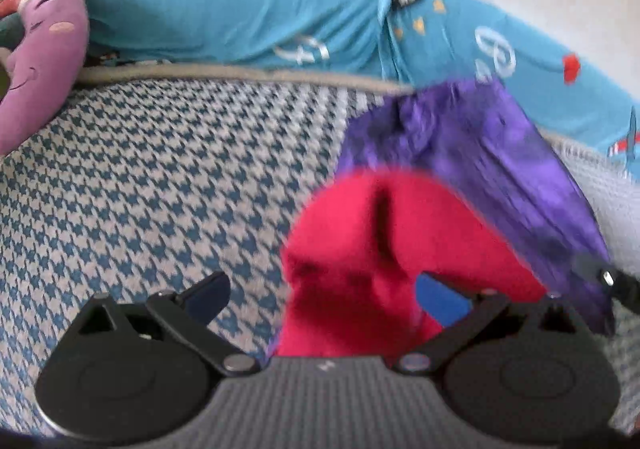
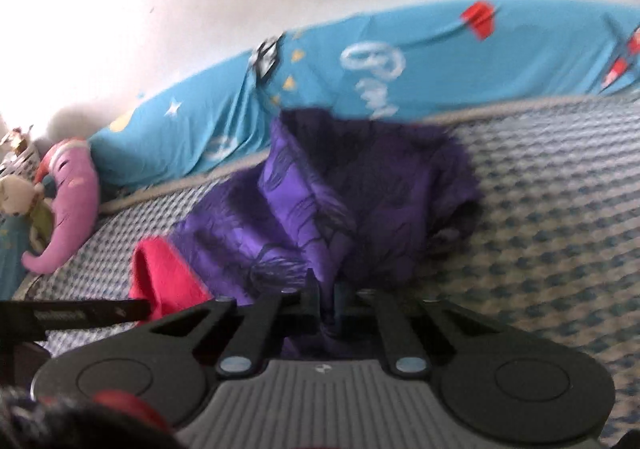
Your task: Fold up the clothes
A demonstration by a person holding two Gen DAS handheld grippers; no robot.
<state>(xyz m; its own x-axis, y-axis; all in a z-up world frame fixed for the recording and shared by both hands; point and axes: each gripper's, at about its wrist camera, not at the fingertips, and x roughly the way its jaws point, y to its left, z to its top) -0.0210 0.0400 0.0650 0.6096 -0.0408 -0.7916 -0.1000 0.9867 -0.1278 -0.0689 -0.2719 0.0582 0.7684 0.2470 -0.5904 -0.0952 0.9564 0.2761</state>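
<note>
A purple printed garment [image 2: 320, 201] with a red part [image 2: 164, 281] lies bunched on the houndstooth bed cover [image 2: 540, 217]. My right gripper [image 2: 326, 297] is shut on a fold of the purple cloth at its near edge. In the left wrist view the red part [image 1: 384, 249] fills the space between the fingers of my left gripper [image 1: 324, 293], which stands wide open; the purple cloth [image 1: 480, 145] spreads behind and to the right. The right gripper's tip [image 1: 616, 281] shows at the right edge. Both views are blurred.
A blue patterned sheet [image 1: 248, 17] runs along the back wall. A pink plush toy [image 1: 44, 49] lies at the far left on the cover, with another soft toy [image 2: 20, 197] beside it. The houndstooth cover [image 1: 140, 189] stretches to the left.
</note>
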